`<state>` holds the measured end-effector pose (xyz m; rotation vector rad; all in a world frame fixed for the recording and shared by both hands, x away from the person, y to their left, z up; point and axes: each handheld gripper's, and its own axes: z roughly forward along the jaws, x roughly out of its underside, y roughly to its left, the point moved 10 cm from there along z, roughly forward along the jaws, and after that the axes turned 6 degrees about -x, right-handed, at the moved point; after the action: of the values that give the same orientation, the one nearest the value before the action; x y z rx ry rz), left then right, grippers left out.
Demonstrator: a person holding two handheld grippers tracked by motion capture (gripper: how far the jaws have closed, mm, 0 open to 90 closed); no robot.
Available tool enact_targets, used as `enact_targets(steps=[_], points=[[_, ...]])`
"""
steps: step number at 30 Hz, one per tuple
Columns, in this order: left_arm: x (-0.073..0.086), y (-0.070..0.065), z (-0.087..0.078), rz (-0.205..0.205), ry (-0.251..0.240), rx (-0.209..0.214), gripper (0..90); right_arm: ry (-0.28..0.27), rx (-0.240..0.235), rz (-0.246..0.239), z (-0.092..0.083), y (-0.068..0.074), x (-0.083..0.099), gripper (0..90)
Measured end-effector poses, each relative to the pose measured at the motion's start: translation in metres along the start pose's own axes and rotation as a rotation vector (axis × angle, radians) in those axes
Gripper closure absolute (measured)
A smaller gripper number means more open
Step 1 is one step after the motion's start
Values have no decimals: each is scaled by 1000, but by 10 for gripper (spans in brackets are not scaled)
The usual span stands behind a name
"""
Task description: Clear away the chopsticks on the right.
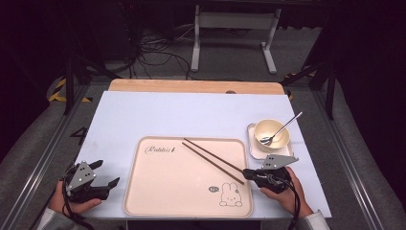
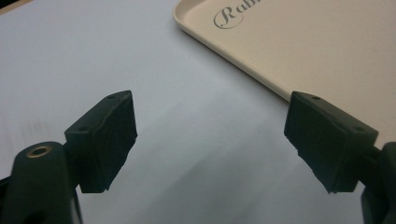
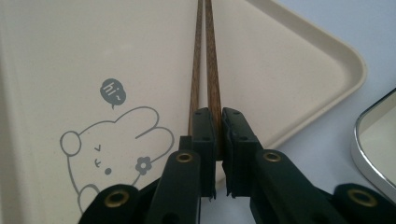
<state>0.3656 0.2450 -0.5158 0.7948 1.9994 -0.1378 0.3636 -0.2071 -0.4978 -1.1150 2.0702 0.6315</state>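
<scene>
Two brown wooden chopsticks [image 1: 210,157] lie slanted across a cream tray [image 1: 163,187] printed with a rabbit. My right gripper [image 1: 245,172] is at their near ends, by the tray's right rim. In the right gripper view its jaws [image 3: 218,116] are pressed together on the end of one chopstick [image 3: 212,60]; the other stick runs alongside and passes behind the left jaw. My left gripper [image 1: 107,173] rests on the white table just left of the tray. Its jaws [image 2: 210,135] stand wide apart with nothing between them, and the tray's corner [image 2: 303,46] lies ahead.
A cream bowl [image 1: 271,134] holding a metal spoon [image 1: 283,127] sits on a small silver tray [image 1: 251,143] behind my right hand. That silver tray's rim [image 3: 369,140] is close to the right of the gripper. A wooden strip edges the table's far side.
</scene>
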Motion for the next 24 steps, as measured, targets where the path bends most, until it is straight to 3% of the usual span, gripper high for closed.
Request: enact_targets(steps=[10,18,24], points=[[3,0,-3,-1,5,3,179,35,8,24,7,-5,6,842],[8,3,-9,-29,3,-11,178,69,-23,18,20,-4,4,813],[6,6,-6,-38,-12,-13,181,43,-8,32,18,-7,-1,771]])
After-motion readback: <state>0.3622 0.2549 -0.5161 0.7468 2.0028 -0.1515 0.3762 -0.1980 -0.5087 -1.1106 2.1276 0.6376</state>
